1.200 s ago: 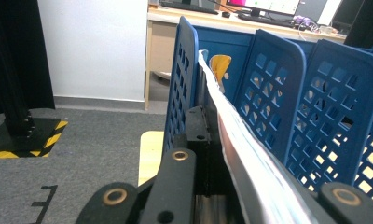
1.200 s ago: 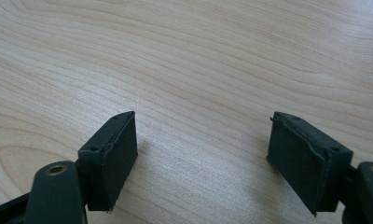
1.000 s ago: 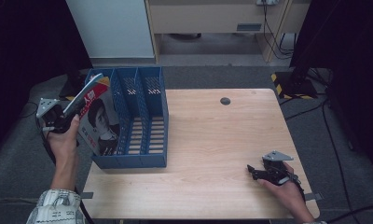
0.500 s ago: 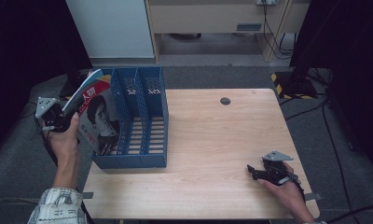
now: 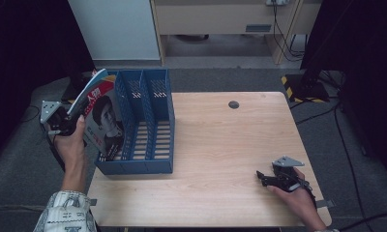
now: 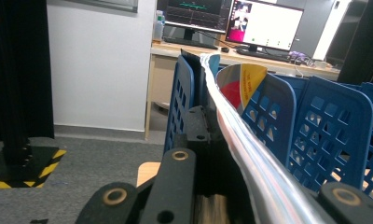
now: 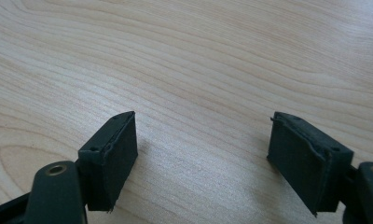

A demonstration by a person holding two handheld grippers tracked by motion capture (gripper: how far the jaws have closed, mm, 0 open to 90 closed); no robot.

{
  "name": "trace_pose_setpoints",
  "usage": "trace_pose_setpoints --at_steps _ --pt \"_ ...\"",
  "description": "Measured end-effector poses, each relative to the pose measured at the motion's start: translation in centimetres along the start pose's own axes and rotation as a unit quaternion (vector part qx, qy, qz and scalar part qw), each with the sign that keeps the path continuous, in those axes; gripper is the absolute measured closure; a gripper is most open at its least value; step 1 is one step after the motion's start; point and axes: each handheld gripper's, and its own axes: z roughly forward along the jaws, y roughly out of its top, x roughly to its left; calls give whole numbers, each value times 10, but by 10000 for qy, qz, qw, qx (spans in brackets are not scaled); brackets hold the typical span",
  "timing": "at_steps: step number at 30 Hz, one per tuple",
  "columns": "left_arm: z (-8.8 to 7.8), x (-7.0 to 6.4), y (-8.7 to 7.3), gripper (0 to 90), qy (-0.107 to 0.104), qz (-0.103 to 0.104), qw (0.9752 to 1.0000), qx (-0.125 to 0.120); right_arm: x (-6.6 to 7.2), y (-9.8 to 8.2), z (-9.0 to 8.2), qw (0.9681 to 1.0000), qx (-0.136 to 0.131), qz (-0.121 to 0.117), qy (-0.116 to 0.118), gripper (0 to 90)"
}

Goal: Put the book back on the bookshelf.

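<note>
Gripping a magazine (image 5: pixel 100 116), the left claw (image 5: pixel 66 126) is tilting it so it'll slide into the blue file rack's (image 5: pixel 148 128) leftmost slot. Right claw (image 5: pixel 268 179) is just chilling on the table (image 5: pixel 220 145), jaws apart, staying clear.

Monitors (image 6: pixel 264 23) on a desk (image 6: pixel 250 58); small dark disc (image 5: pixel 233 104) on the table (image 5: pixel 220 145).
</note>
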Motion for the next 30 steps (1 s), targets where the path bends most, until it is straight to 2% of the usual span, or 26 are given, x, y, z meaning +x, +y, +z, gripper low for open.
trace_pose_setpoints --at_steps 11,18,20,22,24,26,28,30 --pt "1 2 -4 862 17 -41 10000 50 0 0 0 10000 0 -9 0 240" --pt "1 3 1 834 45 27 9995 308 0 0 0 10000 6 -19 2 240" --pt "0 4 4 796 75 31 9996 255 0 0 0 10000 3 -18 1 240" --pt "0 4 6 716 47 14 9997 247 0 0 0 10000 13 -20 7 240" --pt "-1 2 10 646 80 210 9993 310 0 0 0 10000 12 -18 7 240" --pt "-2 -1 14 623 112 388 9988 272 0 0 0 10000 12 -17 4 240" --pt "-3 -4 21 525 48 484 9984 287 0 0 0 10000 14 -4 3 239" --pt "-4 -6 26 469 -25 559 9980 301 0 0 0 10000 13 -12 3 239"
